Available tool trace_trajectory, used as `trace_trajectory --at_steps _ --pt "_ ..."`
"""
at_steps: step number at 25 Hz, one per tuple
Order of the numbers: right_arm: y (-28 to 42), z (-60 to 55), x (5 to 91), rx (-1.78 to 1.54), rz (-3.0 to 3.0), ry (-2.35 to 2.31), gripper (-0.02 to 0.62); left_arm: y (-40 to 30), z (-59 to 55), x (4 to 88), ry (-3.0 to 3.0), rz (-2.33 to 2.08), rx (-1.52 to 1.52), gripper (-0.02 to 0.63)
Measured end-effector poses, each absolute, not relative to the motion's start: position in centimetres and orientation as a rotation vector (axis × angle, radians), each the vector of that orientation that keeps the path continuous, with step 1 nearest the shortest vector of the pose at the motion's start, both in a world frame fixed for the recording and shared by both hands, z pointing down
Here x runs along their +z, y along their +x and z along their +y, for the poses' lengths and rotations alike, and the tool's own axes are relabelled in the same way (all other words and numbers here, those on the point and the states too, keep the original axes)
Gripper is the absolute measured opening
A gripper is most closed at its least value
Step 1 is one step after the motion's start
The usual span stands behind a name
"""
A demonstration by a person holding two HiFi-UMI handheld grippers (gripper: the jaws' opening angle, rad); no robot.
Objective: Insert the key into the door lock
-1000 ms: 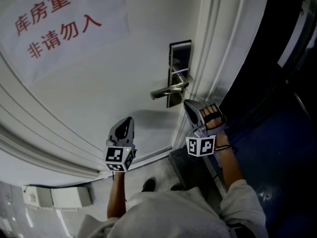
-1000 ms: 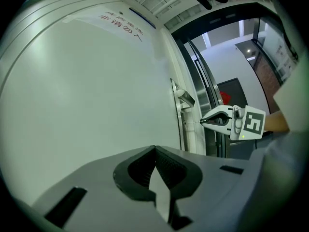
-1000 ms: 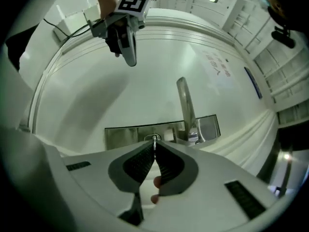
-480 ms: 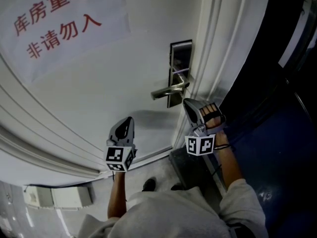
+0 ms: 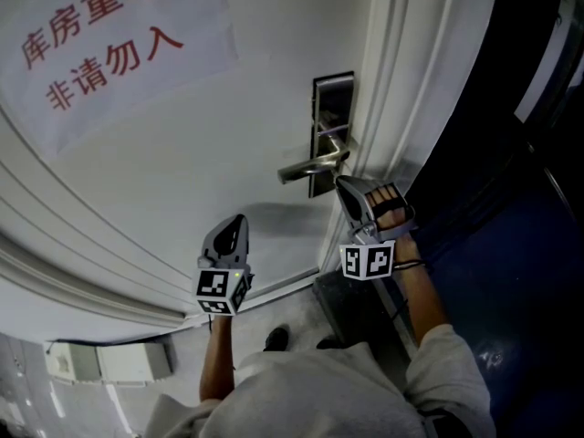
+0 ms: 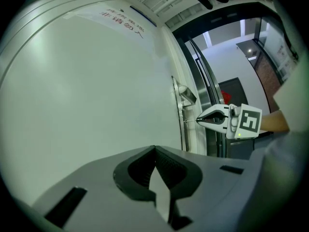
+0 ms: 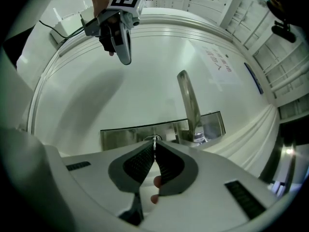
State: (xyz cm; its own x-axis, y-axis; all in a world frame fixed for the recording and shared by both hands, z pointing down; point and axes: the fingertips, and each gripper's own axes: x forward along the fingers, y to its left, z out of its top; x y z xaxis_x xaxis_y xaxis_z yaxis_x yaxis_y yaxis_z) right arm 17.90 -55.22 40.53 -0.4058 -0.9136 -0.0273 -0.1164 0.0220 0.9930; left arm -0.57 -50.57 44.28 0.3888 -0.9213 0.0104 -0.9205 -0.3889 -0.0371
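The right gripper (image 7: 154, 144) was clamped on the key (image 6: 189, 121), a thin sliver of metal pinched at its very tips and reaching to the lock plate (image 5: 330, 108), just under the handle (image 5: 310, 165). In the head view the plate lay at 12 o'clock of it. The left gripper (image 5: 239, 219), at 8 o'clock, was closed on nothing. The key looked light, stiff and slippery. Pinching its flat head squarely would probably stop it twisting.

One door (image 5: 182, 181), one handle (image 5: 310, 165), one lock plate (image 5: 330, 99), one sign (image 5: 109, 44), one key (image 7: 154, 139), two grippers (image 5: 239, 219) (image 5: 339, 182).
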Motion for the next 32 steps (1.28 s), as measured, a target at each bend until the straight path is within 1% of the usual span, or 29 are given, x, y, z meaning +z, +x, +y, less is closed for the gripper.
trace_trajectory --at_steps 32 --pt "16.6 -58.3 40.4 -1.469 -1.548 1.056 0.031 -0.9 -50.6 44.6 -2.608 1.723 -0.042 0.017"
